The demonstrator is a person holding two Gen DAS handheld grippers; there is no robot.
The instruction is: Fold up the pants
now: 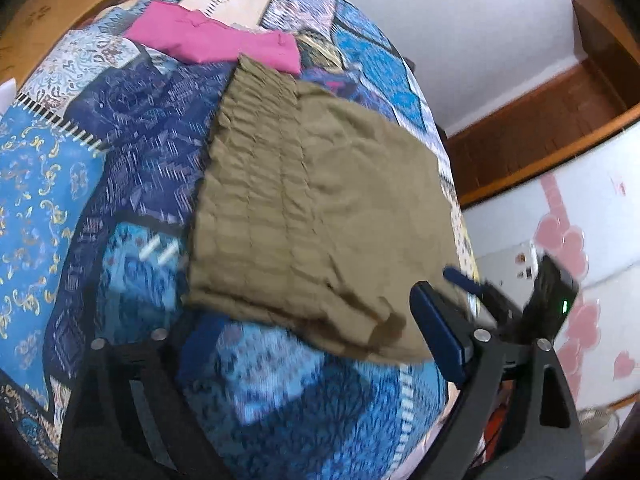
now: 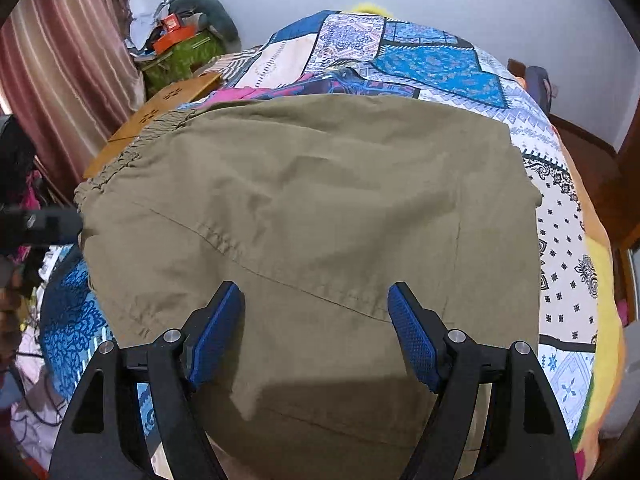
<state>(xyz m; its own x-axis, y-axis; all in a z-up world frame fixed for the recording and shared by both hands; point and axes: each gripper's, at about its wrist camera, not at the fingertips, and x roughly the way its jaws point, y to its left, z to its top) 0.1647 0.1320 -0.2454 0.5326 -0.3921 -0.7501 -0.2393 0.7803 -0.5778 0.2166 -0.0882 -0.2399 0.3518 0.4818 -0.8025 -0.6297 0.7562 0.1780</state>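
Olive-khaki pants (image 1: 320, 208) lie folded on a patchwork bedspread (image 1: 120, 160), elastic waistband toward the left. In the right wrist view the pants (image 2: 312, 208) fill the middle of the frame. My right gripper (image 2: 316, 320) is open, its blue pads apart just above the cloth, holding nothing. My left gripper (image 1: 304, 340) is open over the bedspread at the pants' near edge; its right pad (image 1: 436, 332) is sharp, its left pad blurred. The other gripper (image 1: 540, 304) shows at the right of the left wrist view.
A pink garment (image 1: 212, 36) lies beyond the pants on the bed. A wooden table (image 2: 160, 112) and cluttered green box (image 2: 180, 56) stand at the bed's far left. Curtains (image 2: 60, 60) hang left. The bed edge (image 2: 600, 280) drops off at the right.
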